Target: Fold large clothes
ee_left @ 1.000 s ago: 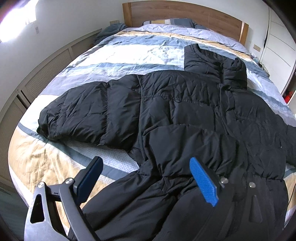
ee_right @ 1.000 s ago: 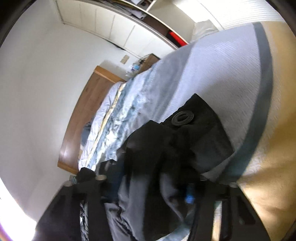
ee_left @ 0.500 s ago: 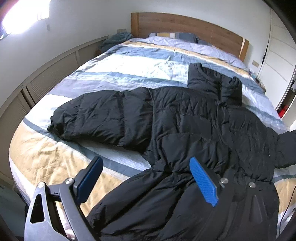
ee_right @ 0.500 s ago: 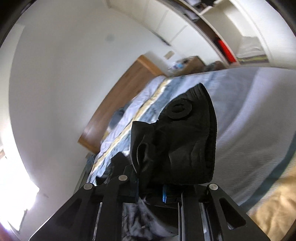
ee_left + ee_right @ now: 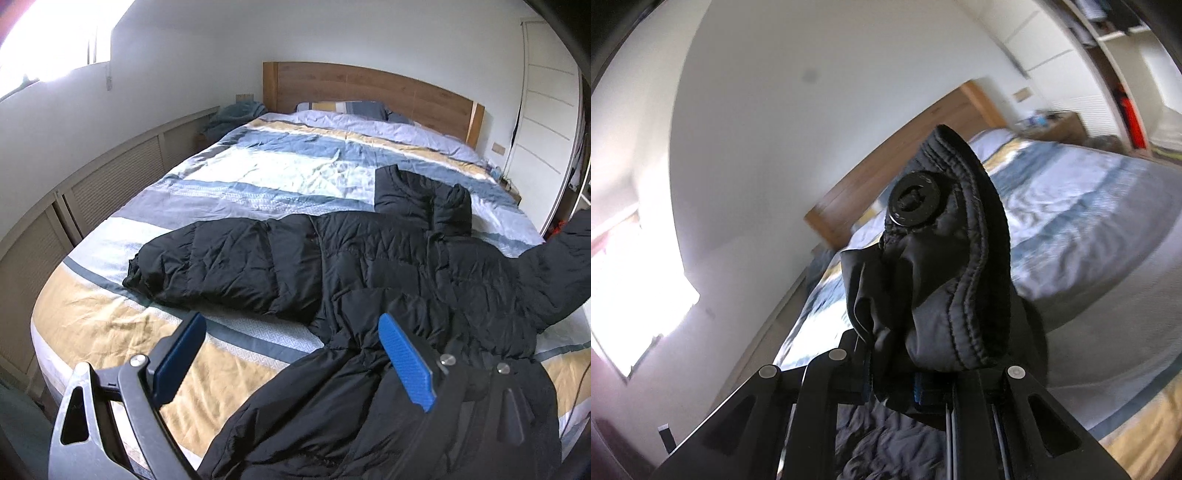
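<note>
A large black puffer jacket [image 5: 369, 266] lies spread on the striped bed [image 5: 258, 177]. One sleeve [image 5: 221, 266] lies flat out to the left. The other sleeve [image 5: 554, 273] rises off the bed at the right edge. My left gripper [image 5: 291, 362] is open and empty, held above the jacket's lower part near the bed's foot. My right gripper [image 5: 890, 391] is shut on the sleeve cuff [image 5: 945, 266], which carries a round black snap button [image 5: 916, 203] and stands up above the fingers.
A wooden headboard [image 5: 369, 92] and pillows [image 5: 347, 109] are at the far end. Low slatted panels [image 5: 110, 184] run along the left wall. White wardrobe doors [image 5: 546, 122] stand at the right. A bedside cabinet [image 5: 1052, 125] is beside the headboard.
My right gripper has lifted the cuff up off the bed and tilted upward; the right sleeve now rises in the left wrist view. My left gripper has drawn back and up, still open.
</note>
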`<state>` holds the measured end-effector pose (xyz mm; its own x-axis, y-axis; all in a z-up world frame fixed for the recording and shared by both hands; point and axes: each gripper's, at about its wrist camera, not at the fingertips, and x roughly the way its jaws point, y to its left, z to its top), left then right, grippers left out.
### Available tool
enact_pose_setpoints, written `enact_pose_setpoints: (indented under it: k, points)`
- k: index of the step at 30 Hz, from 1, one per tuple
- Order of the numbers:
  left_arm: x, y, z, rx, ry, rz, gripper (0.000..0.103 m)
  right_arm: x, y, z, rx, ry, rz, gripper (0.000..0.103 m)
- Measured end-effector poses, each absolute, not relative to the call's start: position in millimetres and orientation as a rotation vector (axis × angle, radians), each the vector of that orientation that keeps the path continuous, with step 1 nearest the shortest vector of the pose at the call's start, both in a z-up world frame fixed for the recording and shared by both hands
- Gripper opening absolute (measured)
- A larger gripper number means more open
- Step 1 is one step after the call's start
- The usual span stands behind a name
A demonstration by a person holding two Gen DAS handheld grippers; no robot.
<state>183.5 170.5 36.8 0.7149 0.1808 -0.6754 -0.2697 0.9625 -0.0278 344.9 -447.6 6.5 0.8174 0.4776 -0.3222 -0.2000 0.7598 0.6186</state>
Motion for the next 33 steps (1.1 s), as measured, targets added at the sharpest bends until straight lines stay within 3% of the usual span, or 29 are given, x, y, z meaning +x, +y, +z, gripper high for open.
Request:
enact_pose_setpoints:
  k: [11,19,33]
  points:
    - [155.9,187.4,43.1,-0.16,0.715,0.245,0.095,319.3,-344.1,-11.2,0.414,0.633,0.52,0.017]
    - [138.7,190.4,44.7,-0.188,0.701,0.242,0.095,302.7,-282.7,-57.3,0.244,0.791,0.571,0.017]
    - [107.2,183.5,57.7,-0.167,0.674,0.255,0.095,281.1,-241.0,-121.6,0.079,0.964,0.513,0.019]
